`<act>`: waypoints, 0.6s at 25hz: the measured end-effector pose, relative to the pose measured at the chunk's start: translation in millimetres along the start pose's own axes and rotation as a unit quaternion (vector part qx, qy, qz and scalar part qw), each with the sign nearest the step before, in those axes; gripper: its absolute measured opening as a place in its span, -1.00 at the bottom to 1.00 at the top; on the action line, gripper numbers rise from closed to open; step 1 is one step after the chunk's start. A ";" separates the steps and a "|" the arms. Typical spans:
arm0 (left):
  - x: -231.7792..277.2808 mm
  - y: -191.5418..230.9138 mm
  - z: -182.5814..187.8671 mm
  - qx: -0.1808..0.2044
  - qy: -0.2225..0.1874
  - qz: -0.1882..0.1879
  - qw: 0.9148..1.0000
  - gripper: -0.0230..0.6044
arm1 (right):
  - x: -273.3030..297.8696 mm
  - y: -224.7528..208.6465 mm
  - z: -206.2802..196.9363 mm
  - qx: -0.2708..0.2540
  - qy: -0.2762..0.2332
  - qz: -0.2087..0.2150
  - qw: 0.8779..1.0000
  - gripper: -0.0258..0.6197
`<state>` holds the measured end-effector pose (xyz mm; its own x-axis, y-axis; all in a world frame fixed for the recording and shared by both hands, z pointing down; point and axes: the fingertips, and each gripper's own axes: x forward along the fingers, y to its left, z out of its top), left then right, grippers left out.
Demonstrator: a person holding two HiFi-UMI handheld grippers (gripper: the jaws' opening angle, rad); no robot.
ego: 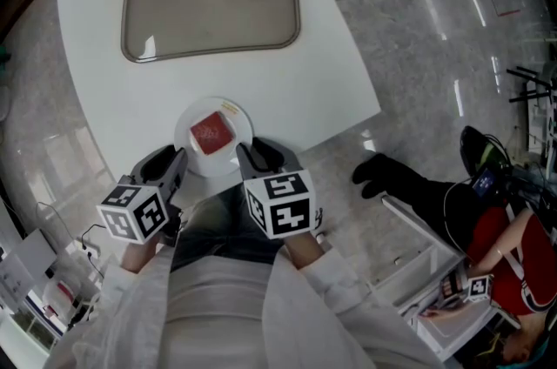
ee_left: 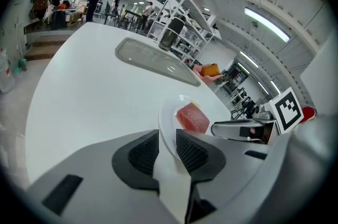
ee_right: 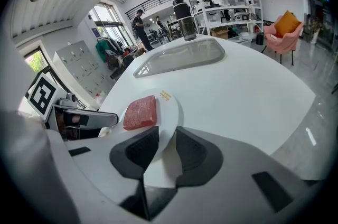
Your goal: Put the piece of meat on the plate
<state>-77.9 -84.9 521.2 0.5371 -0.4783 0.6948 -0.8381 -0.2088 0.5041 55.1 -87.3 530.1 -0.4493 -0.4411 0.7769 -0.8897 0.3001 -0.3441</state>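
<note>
A red slab of meat (ego: 211, 134) lies flat on a small white plate (ego: 240, 122) at the near edge of the white table (ego: 331, 71). My left gripper (ego: 180, 158) sits at the plate's near-left rim and my right gripper (ego: 246, 154) at its near-right rim. In the left gripper view the jaws (ee_left: 167, 138) stand apart, with the plate's (ee_left: 170, 112) rim showing in the gap and the meat (ee_left: 193, 118) just beyond. In the right gripper view the jaws (ee_right: 167, 139) also stand apart, the plate (ee_right: 169, 106) and meat (ee_right: 141, 112) right ahead. Neither pair presses on anything.
A large grey rounded-rectangle tray (ego: 211, 2) lies further back on the table. The table's near edge runs just under the plate, above my lap. To the right a person (ego: 487, 228) sits on the glossy floor. Shelving (ee_right: 222, 1) and a pink chair (ee_right: 285, 27) stand beyond the table.
</note>
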 end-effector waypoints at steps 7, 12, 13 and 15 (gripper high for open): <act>0.5 -0.4 -1.7 0.020 0.008 -0.001 1.000 -0.62 | 0.6 1.3 -0.9 0.000 0.002 -0.001 1.000 -0.57; 2.4 -1.2 -2.2 0.031 0.012 -0.007 0.999 -0.62 | 1.7 0.1 -0.6 0.013 -0.002 0.003 1.000 -0.58; 2.6 -1.7 -2.3 0.036 0.013 -0.007 0.999 -0.62 | 1.6 -0.4 -0.6 0.018 -0.002 0.004 1.000 -0.59; 2.8 -2.4 -1.4 0.042 0.015 -0.008 0.999 -0.62 | 1.4 -1.6 0.7 0.028 -0.002 0.006 1.000 -0.60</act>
<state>-74.2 -84.6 522.6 0.5525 -0.4492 0.7021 -0.8335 -0.2872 0.4721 55.9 -89.0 531.4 -0.4601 -0.4406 0.7708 -0.8873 0.2580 -0.3822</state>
